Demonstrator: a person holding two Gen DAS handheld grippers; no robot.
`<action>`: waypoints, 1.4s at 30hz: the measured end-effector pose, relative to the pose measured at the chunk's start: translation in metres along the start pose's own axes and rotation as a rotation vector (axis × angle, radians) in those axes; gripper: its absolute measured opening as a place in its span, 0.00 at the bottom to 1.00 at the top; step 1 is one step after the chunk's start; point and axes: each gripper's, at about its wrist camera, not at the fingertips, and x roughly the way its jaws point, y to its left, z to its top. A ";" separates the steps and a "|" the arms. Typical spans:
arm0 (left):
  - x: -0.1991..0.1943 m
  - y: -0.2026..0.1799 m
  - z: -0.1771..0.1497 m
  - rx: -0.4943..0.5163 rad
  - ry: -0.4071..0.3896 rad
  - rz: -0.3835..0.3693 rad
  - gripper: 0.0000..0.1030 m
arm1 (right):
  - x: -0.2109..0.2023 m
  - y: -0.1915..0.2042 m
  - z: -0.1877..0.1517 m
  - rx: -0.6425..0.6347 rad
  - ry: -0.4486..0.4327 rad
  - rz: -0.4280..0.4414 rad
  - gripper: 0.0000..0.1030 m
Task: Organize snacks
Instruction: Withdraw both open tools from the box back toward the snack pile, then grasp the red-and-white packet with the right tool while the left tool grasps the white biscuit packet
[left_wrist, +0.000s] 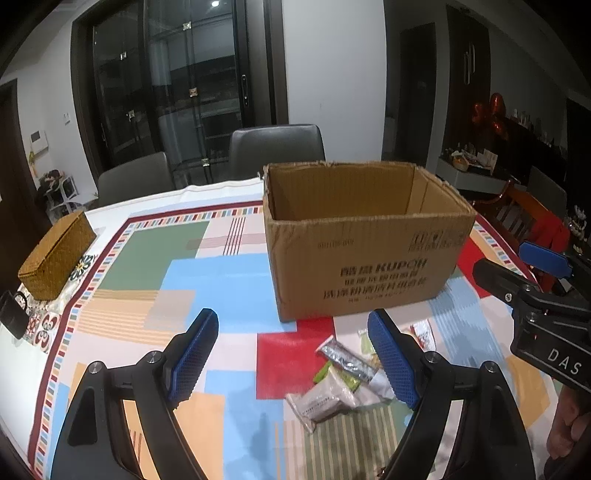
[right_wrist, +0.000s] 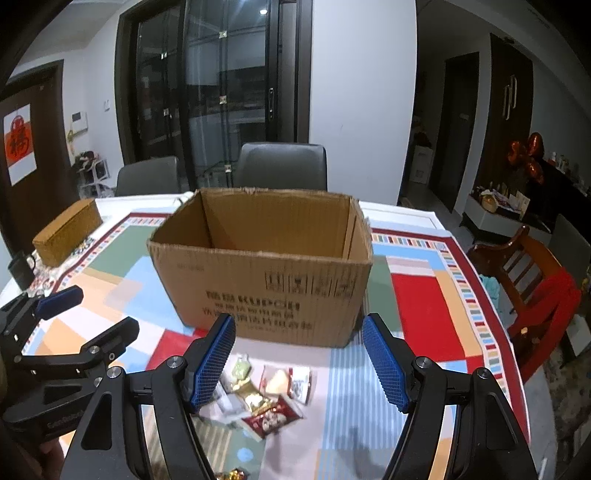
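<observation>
Several snacks (right_wrist: 258, 395) lie in a loose heap on the tablecloth (right_wrist: 417, 306), just near of the box (right_wrist: 266, 280) — small sealed packets, one red, one silvery, a few pale or green. In the left wrist view the same heap (left_wrist: 343, 376) sits low and right, under the right-hand finger. None of them is in a grip. The box stands open-topped at the middle of the table, and what shows of its inside is bare cardboard; its floor is hidden by the near wall, so I cannot tell if anything is in it already.

By the look of it, the sorting has barely begun — every visible packet is still on the cloth and has to be lifted into the box.

The right gripper (right_wrist: 299, 363) hangs above the heap, jaws wide apart with nothing between them. The left gripper (left_wrist: 291, 356) is likewise spread and empty, to the left of the heap.

Far left a woven basket (left_wrist: 55, 254) rests on the cloth beside a dark mug (right_wrist: 20, 269). Grey chairs (right_wrist: 282, 166) stand at the far side, a wooden chair (right_wrist: 524, 280) at the right.
</observation>
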 end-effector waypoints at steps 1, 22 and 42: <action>0.001 0.001 -0.002 -0.001 0.004 -0.001 0.81 | 0.001 0.000 -0.003 -0.002 0.004 0.001 0.70; 0.019 -0.011 -0.052 -0.019 0.077 0.014 0.81 | 0.020 0.004 -0.051 -0.053 0.076 0.026 0.70; 0.047 -0.017 -0.066 -0.037 0.136 0.014 0.81 | 0.054 0.002 -0.090 -0.076 0.196 0.078 0.70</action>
